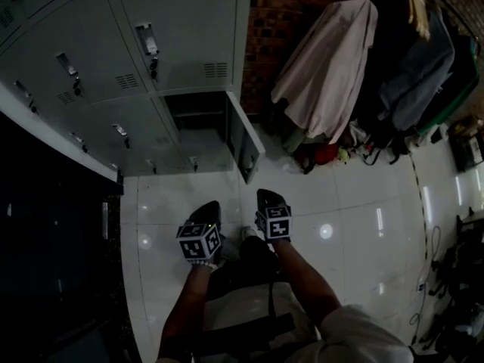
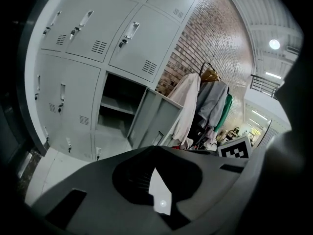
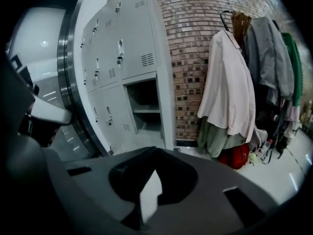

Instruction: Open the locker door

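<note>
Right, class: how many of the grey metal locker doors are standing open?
1. The open grey metal locker door is in the bank's right-hand column, beside the red brick wall, under a shut door. Lockers beyond the frame may be hidden.

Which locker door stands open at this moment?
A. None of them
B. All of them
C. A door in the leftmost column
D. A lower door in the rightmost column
D: the locker door is swung out at the bank's right end, baring a shelf; the other doors are shut.
</note>
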Action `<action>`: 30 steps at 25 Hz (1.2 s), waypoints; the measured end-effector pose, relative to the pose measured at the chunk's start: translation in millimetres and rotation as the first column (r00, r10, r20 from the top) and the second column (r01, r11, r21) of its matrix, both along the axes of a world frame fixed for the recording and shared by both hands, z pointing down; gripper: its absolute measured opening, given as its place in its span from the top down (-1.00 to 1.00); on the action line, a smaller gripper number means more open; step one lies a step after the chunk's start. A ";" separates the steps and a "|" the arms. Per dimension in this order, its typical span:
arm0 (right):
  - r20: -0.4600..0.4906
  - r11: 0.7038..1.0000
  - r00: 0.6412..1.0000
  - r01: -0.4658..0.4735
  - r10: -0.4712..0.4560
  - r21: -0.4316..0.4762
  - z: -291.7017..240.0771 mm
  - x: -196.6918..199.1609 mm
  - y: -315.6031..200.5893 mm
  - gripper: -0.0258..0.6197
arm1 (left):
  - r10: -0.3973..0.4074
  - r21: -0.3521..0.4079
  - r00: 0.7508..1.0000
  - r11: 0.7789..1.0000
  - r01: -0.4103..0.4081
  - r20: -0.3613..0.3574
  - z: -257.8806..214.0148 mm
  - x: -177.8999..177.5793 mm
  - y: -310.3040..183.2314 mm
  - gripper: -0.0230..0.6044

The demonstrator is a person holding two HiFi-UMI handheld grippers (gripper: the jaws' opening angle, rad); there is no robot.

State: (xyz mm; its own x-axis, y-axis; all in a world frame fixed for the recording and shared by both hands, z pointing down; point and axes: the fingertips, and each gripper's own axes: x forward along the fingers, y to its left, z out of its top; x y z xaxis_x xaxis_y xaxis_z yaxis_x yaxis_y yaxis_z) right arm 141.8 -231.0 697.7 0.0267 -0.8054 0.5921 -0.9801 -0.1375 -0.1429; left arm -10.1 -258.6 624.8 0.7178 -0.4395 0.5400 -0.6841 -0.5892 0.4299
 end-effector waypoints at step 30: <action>0.166 0.802 0.790 0.553 -0.590 0.225 -159.4 11.6 279.0 0.88 | -0.456 0.117 0.886 0.878 0.464 -0.087 -112.7 54.6 348.7 0.93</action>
State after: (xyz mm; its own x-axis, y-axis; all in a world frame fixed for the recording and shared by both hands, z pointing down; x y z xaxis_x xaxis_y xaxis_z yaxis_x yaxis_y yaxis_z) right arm 153.3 48.0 538.3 -0.5815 -0.7131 0.3916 -0.8121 0.4807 -0.3306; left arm 44.6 90.1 512.1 0.4442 -0.7913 0.4201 -0.8693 -0.2671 0.4159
